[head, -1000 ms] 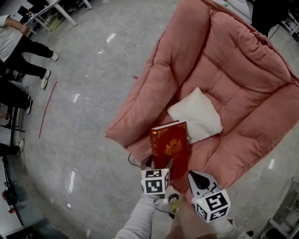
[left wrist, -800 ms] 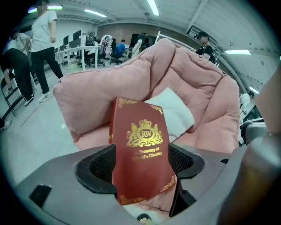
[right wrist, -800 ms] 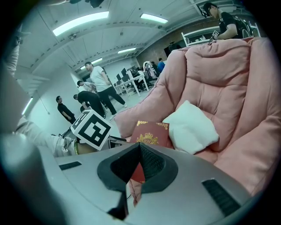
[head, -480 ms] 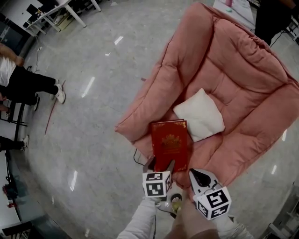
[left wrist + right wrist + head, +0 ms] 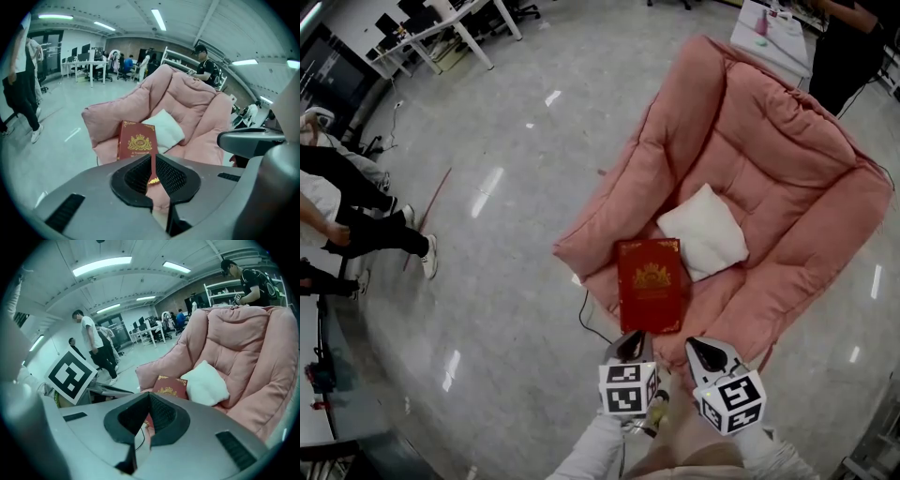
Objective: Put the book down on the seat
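Note:
The red book [image 5: 651,284] with a gold crest lies flat on the seat of the pink armchair [image 5: 769,169], its far corner against a white pillow [image 5: 703,232]. My left gripper [image 5: 630,345] hangs just off the seat's front edge, short of the book; its jaws are closing to a thin slit with nothing between them. In the left gripper view the book [image 5: 137,140] shows beyond the left gripper [image 5: 153,164], apart from it. My right gripper [image 5: 701,349] is beside the left one, shut and empty. The right gripper view shows the book [image 5: 169,386] past the right gripper [image 5: 149,399].
A dark cable [image 5: 586,314] runs on the glossy floor at the chair's front. People [image 5: 347,211] stand at the far left near desks. A person in black [image 5: 844,47] stands behind the chair by a white table [image 5: 773,33].
The book, held upright over the seat's edge a second ago, now lies flat on the seat. The left gripper has let go of it and drawn back.

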